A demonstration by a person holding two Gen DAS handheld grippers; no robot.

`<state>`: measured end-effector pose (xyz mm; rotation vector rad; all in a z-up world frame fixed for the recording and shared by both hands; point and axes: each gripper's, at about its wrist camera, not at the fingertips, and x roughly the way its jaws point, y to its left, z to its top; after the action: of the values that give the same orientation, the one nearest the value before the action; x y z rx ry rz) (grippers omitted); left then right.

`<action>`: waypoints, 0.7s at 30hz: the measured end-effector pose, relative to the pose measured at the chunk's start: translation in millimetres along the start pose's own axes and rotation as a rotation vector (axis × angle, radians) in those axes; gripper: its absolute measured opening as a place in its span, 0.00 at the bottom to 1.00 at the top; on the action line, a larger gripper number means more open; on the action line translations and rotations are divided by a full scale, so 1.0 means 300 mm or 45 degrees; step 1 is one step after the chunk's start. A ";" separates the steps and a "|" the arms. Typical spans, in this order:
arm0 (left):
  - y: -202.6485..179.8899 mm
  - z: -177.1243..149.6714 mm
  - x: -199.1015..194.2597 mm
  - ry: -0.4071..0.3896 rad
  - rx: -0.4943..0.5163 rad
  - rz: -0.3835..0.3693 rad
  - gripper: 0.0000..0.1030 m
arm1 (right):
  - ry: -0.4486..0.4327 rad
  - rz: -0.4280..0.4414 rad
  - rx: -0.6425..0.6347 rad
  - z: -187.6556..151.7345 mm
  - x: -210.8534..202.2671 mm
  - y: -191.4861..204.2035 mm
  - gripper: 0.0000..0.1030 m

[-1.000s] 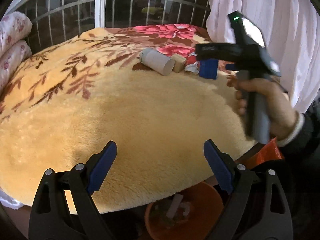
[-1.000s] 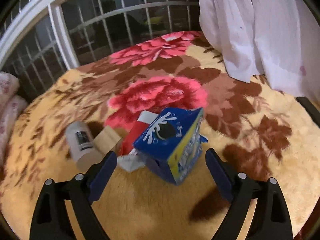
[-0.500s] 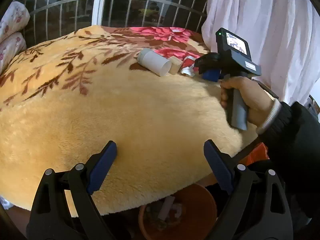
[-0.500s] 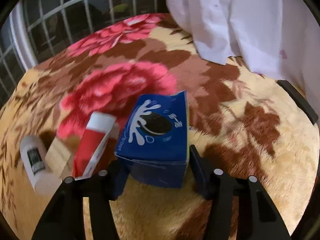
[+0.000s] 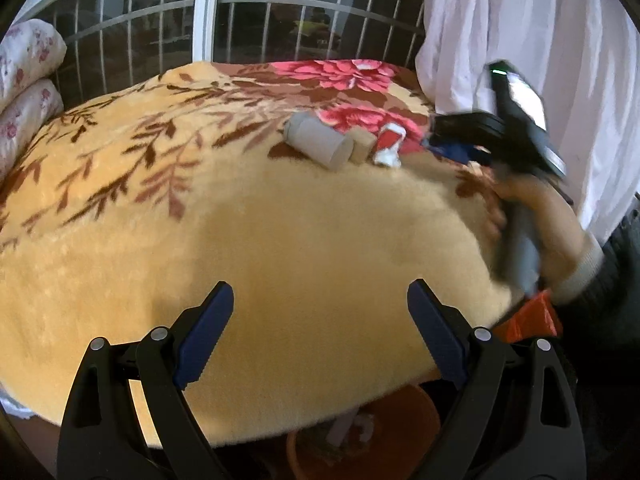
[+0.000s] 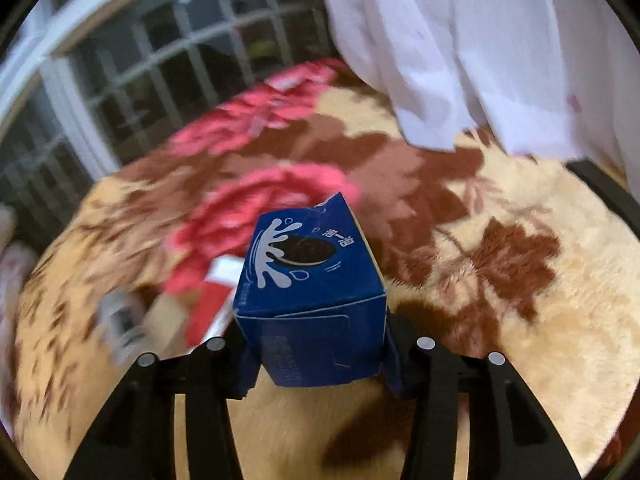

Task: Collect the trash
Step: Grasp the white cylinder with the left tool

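Note:
In the right wrist view a blue cookie box sits between the closing jaws of my right gripper, whose pads press on its two sides. It hangs slightly above the floral blanket over its own shadow. Left of it lie a red and white packet, a small brown box and a blurred white bottle. The left wrist view shows the same pile: bottle, brown box, packet, and the blue box. My left gripper is open over bare blanket.
An orange bin with scraps stands below the bed's near edge, and an orange bag shows beside it. A white curtain hangs at the right, a barred window behind, and rolled floral bedding at the left.
My right gripper went from open around the blue box to clamped on it, then lifted it off the pile and drew back. The left gripper stayed still and open.

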<state>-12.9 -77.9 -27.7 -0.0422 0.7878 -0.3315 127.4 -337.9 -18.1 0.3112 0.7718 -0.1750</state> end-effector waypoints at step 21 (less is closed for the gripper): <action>0.106 0.515 0.615 0.475 -0.841 0.162 0.84 | -0.077 0.268 -0.093 -0.317 -0.309 -0.289 0.48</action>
<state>225.6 -117.7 -50.5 -0.5603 1.2391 0.0580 -23.5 -383.4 -35.0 0.3141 0.6794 0.0421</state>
